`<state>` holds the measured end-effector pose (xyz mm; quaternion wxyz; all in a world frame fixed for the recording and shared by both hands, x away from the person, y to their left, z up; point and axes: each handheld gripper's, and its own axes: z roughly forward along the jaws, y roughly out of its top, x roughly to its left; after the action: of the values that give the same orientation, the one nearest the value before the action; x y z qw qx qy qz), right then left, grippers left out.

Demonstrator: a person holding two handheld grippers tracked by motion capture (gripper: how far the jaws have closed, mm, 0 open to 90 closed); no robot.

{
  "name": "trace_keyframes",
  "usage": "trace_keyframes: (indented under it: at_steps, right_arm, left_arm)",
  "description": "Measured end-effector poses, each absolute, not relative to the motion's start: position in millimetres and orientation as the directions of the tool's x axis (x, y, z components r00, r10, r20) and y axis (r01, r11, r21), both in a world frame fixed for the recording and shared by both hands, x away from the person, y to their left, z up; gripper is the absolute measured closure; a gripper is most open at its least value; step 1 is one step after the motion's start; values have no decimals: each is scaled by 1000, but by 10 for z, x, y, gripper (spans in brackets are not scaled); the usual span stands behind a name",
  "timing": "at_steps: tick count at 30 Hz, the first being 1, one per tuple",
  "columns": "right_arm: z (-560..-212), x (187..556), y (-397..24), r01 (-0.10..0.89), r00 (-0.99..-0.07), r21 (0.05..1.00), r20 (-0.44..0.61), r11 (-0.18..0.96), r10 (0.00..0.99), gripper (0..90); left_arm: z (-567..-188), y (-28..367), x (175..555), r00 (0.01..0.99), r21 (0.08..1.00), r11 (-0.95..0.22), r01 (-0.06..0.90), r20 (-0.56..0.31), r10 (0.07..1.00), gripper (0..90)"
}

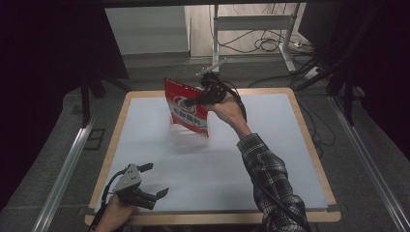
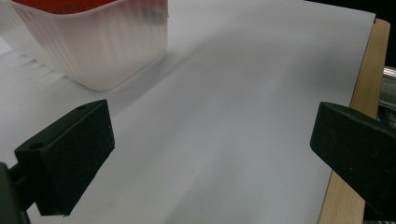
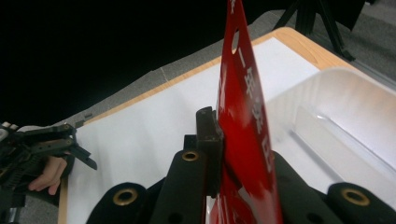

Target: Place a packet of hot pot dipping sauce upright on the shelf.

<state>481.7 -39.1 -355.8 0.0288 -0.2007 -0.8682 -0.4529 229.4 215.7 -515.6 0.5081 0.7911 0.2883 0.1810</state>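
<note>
The right gripper (image 1: 202, 99) is clamped on a red packet (image 1: 186, 107) at frame centre, holding it upright over the clear tub (image 3: 345, 121), likely for dropping in. At lower left, the left gripper (image 1: 155, 180) rests with jaws spread, empty.

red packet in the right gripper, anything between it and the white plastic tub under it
Nothing visible does. The flat red printed packet, clamped in the right gripper, hangs just above the translucent white ribbed plastic tub, whose open mouth looks empty. The left gripper sits open near the table's front edge, well clear.
</note>
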Motion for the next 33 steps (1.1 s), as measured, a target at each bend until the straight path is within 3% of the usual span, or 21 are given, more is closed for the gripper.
trace_keyframes:
  at_steps: [18, 26, 33]
  right_arm:
    - [-3903, 4845, -381, 393, -903, 747, 201, 537, 380, 863]
    - [-3878, 4775, -358, 359, -906, 763, 145, 537, 399, 801]
    - [-3845, 4734, -387, 352, -900, 775, 126, 525, 418, 688]
  left_arm:
    - [-5156, 2148, 2291, 769, 907, -321, 274, -7, 639, 0]
    - [-5158, 2143, 2289, 770, 906, -325, 272, -3, 638, 0]
    - [-5162, 2135, 2290, 772, 905, -329, 270, 0, 635, 0]
